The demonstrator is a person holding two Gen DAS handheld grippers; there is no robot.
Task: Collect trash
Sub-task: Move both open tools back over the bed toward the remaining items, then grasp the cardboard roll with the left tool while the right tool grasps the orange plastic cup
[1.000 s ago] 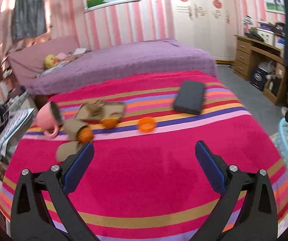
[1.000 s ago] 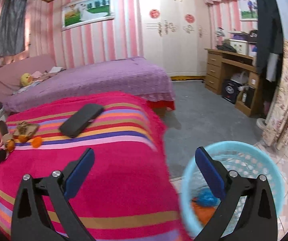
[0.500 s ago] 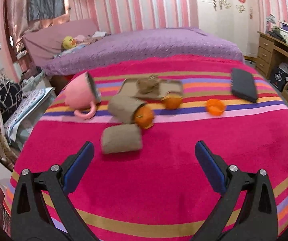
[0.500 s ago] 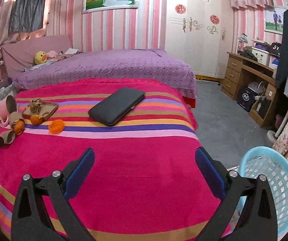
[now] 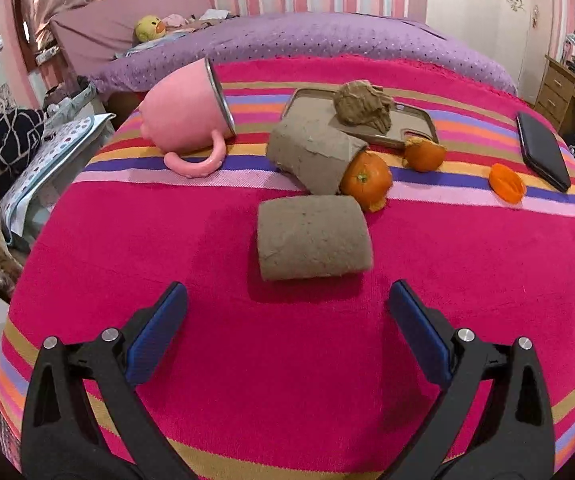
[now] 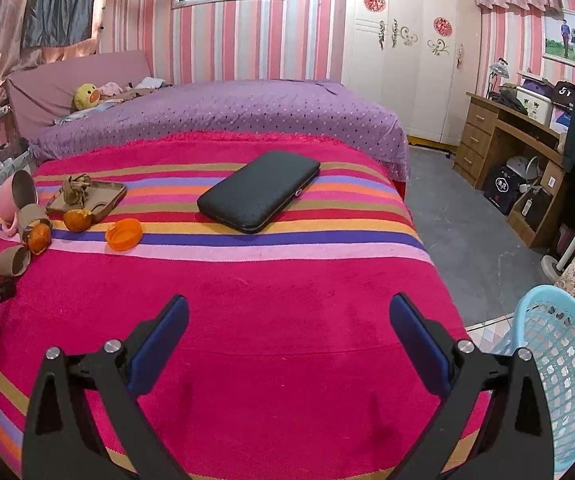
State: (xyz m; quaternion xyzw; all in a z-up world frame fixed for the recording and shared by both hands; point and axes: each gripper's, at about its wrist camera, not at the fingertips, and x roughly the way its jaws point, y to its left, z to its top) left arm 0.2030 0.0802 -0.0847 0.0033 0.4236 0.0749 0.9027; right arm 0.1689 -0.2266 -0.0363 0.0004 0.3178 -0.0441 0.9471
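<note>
A flattened brown cardboard roll [image 5: 313, 237] lies on the striped red blanket [image 5: 287, 360], just ahead of my open, empty left gripper [image 5: 287, 312]. Behind it lie a second cardboard roll [image 5: 311, 152], orange peel pieces [image 5: 365, 179] [image 5: 423, 155], an orange cap [image 5: 506, 182] and a crumpled brown paper wad [image 5: 363, 106] on a brown tray [image 5: 411, 124]. My right gripper [image 6: 287, 316] is open and empty over the blanket's near part. The blue mesh basket [image 6: 567, 364] stands on the floor at the right. The same trash shows at the far left of the right wrist view [image 6: 11, 260].
A pink mug [image 5: 185, 114] lies on its side left of the rolls. A black case [image 6: 259, 190] lies mid-bed, also in the left wrist view [image 5: 543, 150]. A purple bed [image 6: 227, 116] is behind. A wooden desk [image 6: 507, 140] stands at the right.
My left gripper moved forward and closer to the flattened cardboard roll, which now sits just ahead of the fingers. My right gripper swung left from the basket toward the bed.
</note>
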